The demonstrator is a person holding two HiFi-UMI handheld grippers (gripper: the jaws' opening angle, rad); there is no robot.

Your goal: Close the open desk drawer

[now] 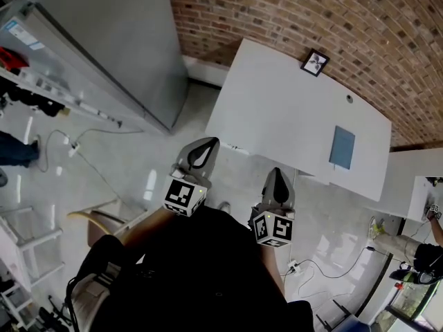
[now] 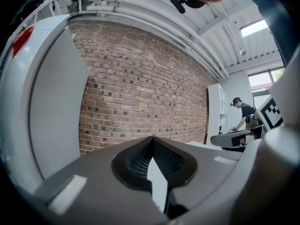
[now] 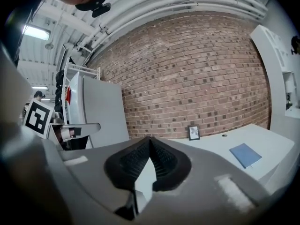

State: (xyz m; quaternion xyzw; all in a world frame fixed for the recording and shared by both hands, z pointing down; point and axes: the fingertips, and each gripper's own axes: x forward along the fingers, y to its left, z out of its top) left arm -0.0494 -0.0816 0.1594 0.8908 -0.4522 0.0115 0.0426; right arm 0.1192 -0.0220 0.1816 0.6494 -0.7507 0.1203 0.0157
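The left gripper (image 1: 206, 142) and right gripper (image 1: 275, 173), both closed and empty, point at the counter's (image 1: 277, 102) near edge just ahead, where no drawer shows clearly.

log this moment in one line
left gripper: shut, empty | right gripper: shut, empty | flat white desk: untouched | thin blue notebook: on desk

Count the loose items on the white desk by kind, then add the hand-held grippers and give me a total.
Picture frame: 1
Blue notebook: 1
Hand-held gripper: 2, the left hand-held gripper and the right hand-held gripper
Total: 4
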